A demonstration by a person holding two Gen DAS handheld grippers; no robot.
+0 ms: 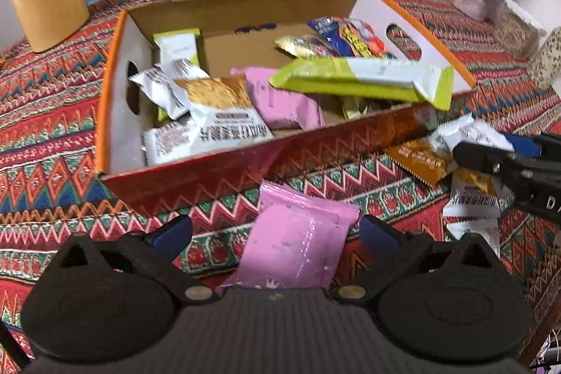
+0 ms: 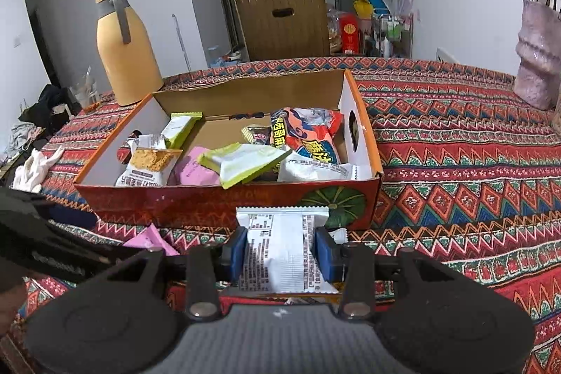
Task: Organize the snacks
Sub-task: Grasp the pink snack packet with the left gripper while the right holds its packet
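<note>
The cardboard box (image 2: 231,198) sits open on the patterned tablecloth (image 2: 455,170), its red printed front wall facing both cameras; inside lie mixed snack packets, among them a long green-and-white bar (image 1: 364,77) resting tilted across the near rim, a cracker packet (image 1: 224,114) at the left, and a red-and-blue bag (image 2: 308,135) at the right end.

The right gripper (image 2: 282,253) pinches a white packet (image 2: 280,251) between its blue pads (image 2: 239,251); the packet stands upright, printed back toward the camera, just in front of the box's front wall.

The left gripper (image 1: 273,233) is spread wide; a pink packet (image 1: 298,240) sits between its fingers with a clear gap to each blue pad, so neither pad presses on it; whether the packet rests on the cloth cannot be determined.

In the left wrist view, further packets, an orange one (image 1: 420,160) and white ones, lie on the cloth at the box's right front corner, beside the right gripper's fingers; a yellow jug (image 2: 126,48) stands behind the box's left end; a pale pink vase (image 2: 538,65) stands well apart at the right.
</note>
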